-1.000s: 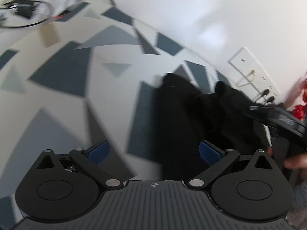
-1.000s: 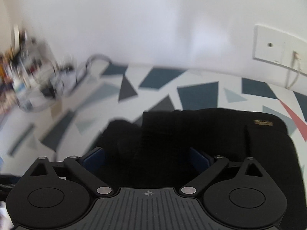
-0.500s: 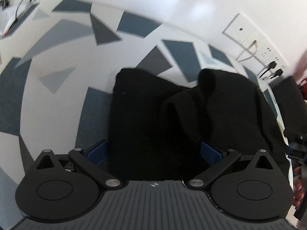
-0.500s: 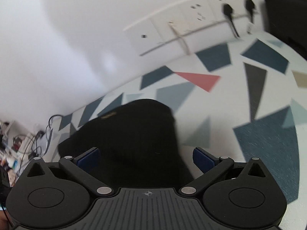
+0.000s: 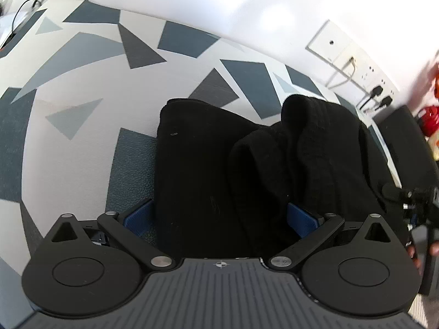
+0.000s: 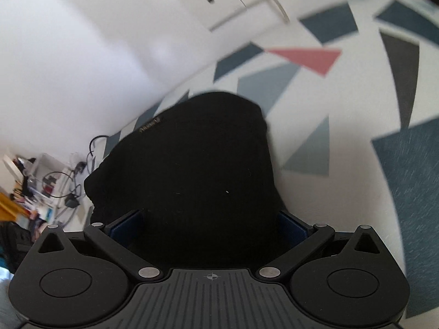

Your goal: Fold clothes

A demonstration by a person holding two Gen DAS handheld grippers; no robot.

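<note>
A black knitted garment lies in thick folds on a white surface printed with grey and blue triangles. My left gripper stands open low over its near edge. Its blue pads sit on either side of the left fold, with cloth between them. In the right wrist view the same black garment, with a small gold label, fills the middle. My right gripper is open over that end, and cloth lies between its blue pads. Neither gripper pinches the cloth.
A white wall with socket plates and plugged cables runs behind the garment. A black object stands at the right, where a hand holds a dark device. Cables and cluttered shelves sit far left.
Both views have swung onto the garment and come in closer. The left gripper now frames its left fold, the right gripper its end by the wall. Both stayed open.
</note>
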